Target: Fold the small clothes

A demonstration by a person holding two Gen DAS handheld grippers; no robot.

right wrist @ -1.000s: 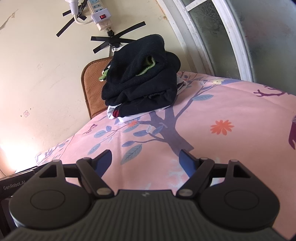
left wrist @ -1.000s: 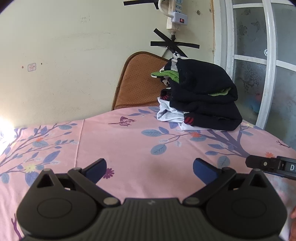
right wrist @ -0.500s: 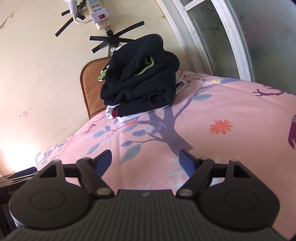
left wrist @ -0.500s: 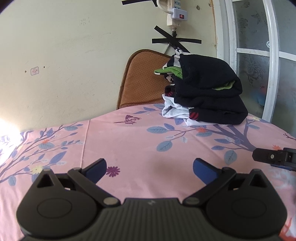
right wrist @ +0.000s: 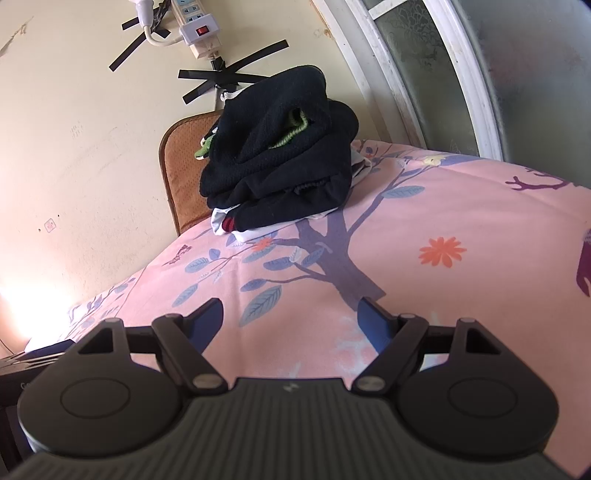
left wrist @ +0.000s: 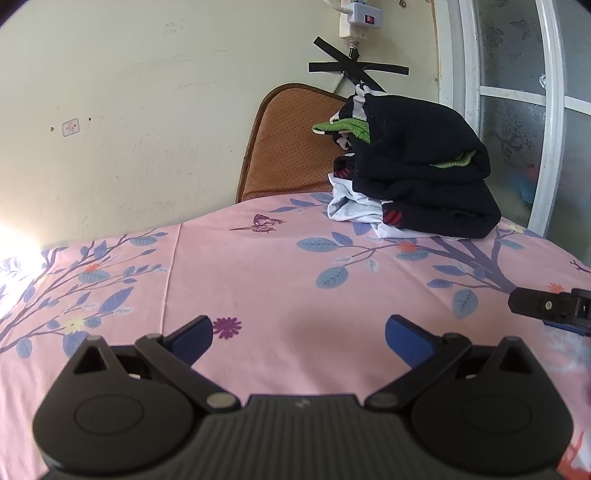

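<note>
Stack of folded clothes (left wrist: 417, 184) (right wrist: 284, 162): black garments with a green knit edge over a white piece, at the bedsheet's far end.

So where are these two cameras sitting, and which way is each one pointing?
Left wrist view: sits just behind the left tool, low over the pink sheet, facing the pile of clothes by the wall; its own two open fingers show, plus the right tool's tip at the right edge.
Right wrist view: sits behind the right tool, tilted, facing the same pile from further right, beside the window; its open fingers show.
Shared: the pile, the sheet, the brown chair back, the taped power strip.
</note>
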